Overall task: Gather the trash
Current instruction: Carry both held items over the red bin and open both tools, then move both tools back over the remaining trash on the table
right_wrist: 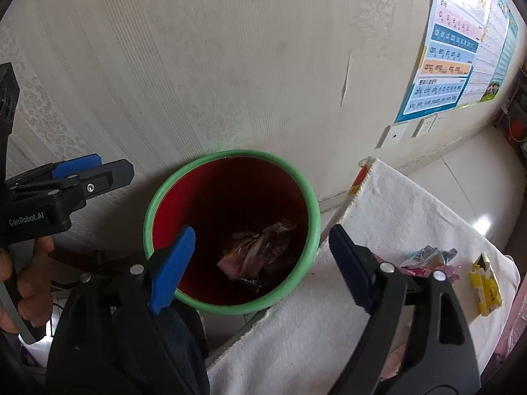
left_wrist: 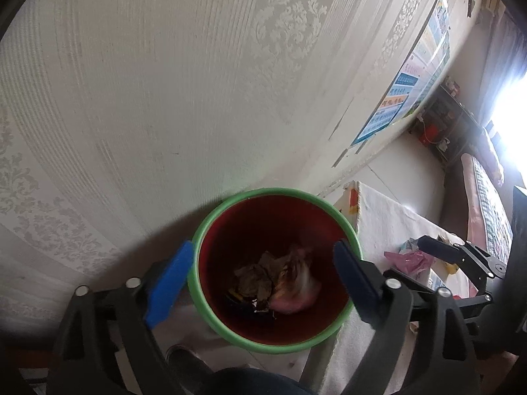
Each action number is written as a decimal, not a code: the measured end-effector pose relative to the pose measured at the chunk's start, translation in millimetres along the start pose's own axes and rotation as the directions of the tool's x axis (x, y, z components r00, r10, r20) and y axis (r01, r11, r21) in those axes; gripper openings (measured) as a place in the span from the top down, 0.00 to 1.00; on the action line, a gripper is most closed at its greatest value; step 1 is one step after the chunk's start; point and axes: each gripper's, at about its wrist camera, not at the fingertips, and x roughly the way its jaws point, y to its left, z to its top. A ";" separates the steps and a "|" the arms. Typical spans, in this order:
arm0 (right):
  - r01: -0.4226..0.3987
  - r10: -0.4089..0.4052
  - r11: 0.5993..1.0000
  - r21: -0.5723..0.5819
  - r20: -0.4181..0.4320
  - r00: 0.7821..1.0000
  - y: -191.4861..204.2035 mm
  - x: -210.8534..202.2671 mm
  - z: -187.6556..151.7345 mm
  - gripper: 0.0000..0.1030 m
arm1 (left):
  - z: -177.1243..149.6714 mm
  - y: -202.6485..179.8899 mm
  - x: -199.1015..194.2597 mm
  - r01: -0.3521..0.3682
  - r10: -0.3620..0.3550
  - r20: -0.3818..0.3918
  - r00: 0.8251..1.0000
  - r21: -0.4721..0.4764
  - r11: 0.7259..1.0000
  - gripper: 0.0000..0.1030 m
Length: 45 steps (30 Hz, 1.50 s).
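A red bin with a green rim [left_wrist: 210,220] [right_wrist: 296,177] stands by the wall, with crumpled wrappers and paper [left_wrist: 280,279] [right_wrist: 257,256] at its bottom. My left gripper [left_wrist: 263,279] is open and empty above the bin's mouth. My right gripper [right_wrist: 260,263] is open and empty, also over the bin. More trash lies on the white-towelled table: a pink bag [left_wrist: 411,260], crumpled wrappers [right_wrist: 428,256] and a yellow box [right_wrist: 487,289]. The left gripper also shows at the left edge of the right wrist view [right_wrist: 79,171].
The patterned wallpaper wall [left_wrist: 197,82] is just behind the bin. The white-towelled table [right_wrist: 395,204] stands right of the bin. A poster [right_wrist: 454,65] hangs on the wall. Dark shelves [left_wrist: 441,125] stand far right.
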 end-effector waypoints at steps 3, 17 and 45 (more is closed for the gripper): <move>0.008 -0.008 1.000 0.007 0.010 1.000 -2.5 -9.1 -4.5 0.18 | -3.5 -2.8 -5.6 0.002 -0.002 0.007 1.000 0.004 1.000 0.12; 0.077 -0.084 0.989 0.128 0.048 0.995 -48.6 -72.7 -65.2 0.15 | -35.5 -55.4 -22.5 0.057 -0.056 -0.011 0.998 0.085 0.995 0.08; 0.256 -0.292 0.895 0.364 0.045 0.955 -239.0 -165.6 -161.9 0.15 | -35.2 -270.7 1.8 0.204 -0.183 -0.092 0.979 0.338 0.919 0.08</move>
